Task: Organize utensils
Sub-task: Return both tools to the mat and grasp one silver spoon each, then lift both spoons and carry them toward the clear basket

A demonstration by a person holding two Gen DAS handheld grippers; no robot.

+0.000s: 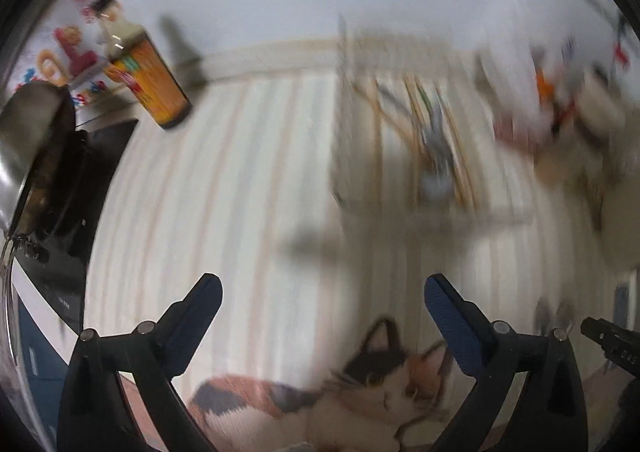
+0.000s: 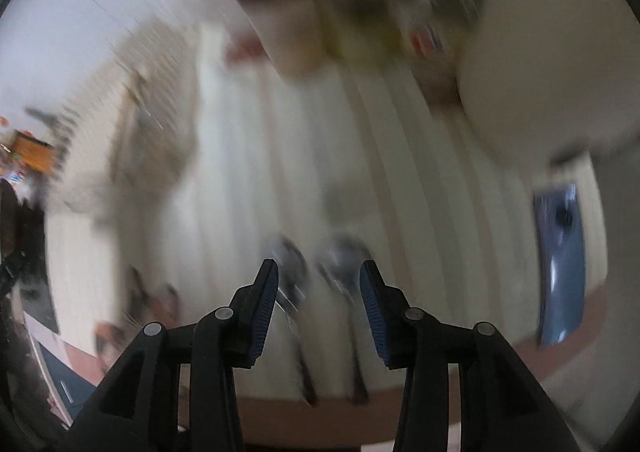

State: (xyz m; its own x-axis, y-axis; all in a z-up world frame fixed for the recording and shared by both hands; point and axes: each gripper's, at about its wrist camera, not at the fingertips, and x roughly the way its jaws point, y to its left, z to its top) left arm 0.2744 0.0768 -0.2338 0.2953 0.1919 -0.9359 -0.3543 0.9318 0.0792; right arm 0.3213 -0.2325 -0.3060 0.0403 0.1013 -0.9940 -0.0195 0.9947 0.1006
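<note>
Both views are motion-blurred. My left gripper [image 1: 323,288] is open and empty above the striped tablecloth [image 1: 224,191]. Ahead and to the right stands a light utensil tray [image 1: 360,155] holding chopsticks and metal utensils [image 1: 434,143]. My right gripper [image 2: 319,272] is open and empty, low over the tablecloth [image 2: 248,179]. Two blurred metal spoons with dark handles [image 2: 294,280] [image 2: 346,272] lie between and just beyond its fingers. The tray shows blurred at the left in the right wrist view [image 2: 152,139].
An orange-labelled bottle [image 1: 150,79] stands at the back left beside a metal pot [image 1: 28,139] on a dark stove. A cat picture [image 1: 380,384] lies near the table's front edge. Cluttered items [image 1: 560,111] and a pale round object [image 2: 552,51] sit at the right. A blue object [image 2: 560,264] lies at the right edge.
</note>
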